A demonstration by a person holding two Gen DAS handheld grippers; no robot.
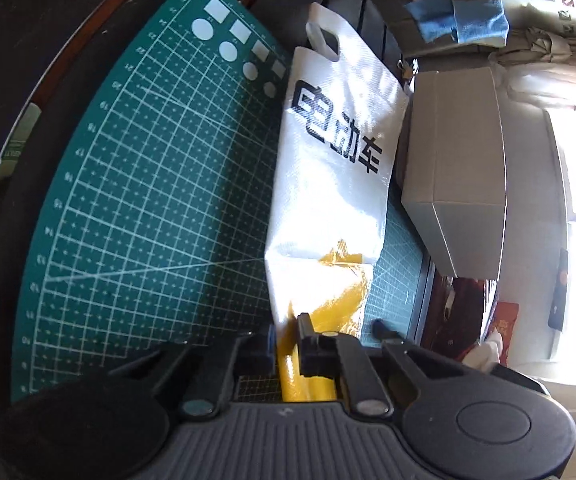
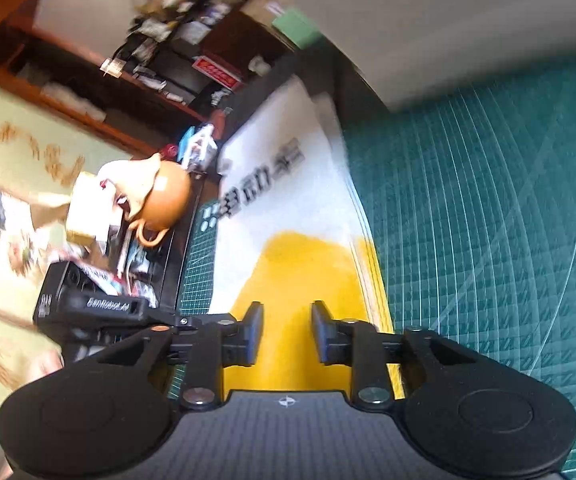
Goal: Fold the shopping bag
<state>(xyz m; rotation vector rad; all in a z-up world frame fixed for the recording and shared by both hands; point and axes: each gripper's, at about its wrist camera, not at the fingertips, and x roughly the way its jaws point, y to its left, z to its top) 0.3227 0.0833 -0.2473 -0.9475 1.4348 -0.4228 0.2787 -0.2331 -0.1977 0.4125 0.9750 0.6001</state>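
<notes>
A: Room around the work, left to right?

B: Plenty on the left. Green cutting mat (image 1: 136, 184) bare from its near-left corner up to the printed squares and circles at the far end. Beyond the mat's left edge, dark table (image 1: 28, 40) rim curving away. On the right, tight: shopping bag (image 1: 327, 168) lying along the mat's right part, and just beside its right edge a grey box (image 1: 459, 152), near touching at the bag's far corner. Only a narrow strip of mat free between bag and box near the camera.

A: Left gripper?

B: Left gripper (image 1: 286, 340) clenched on the bag's near yellow end, pads pressed together with the yellow fold pinched between them, more yellow bunched underneath.

A: And the right one?

B: Right gripper (image 2: 287, 336) released, jaws parted with a clear gap, yellow panel showing between them but not pressed by either pad. Hard to tell through the blur whether the fingertips (image 2: 254, 332) touch the fabric. To its left, a black device (image 2: 88, 304) and a brown teapot (image 2: 168, 196) at the table's cluttered edge; to its right, open mat.

A: Bag itself?

B: White woven material, glossy, black characters printed across the middle, cut-out handle (image 1: 325, 40) at the far end. Folded lengthwise into a narrow strip, a crease running across where white meets yellow. Lying flat except the near end, lifted in the left grip.
</notes>
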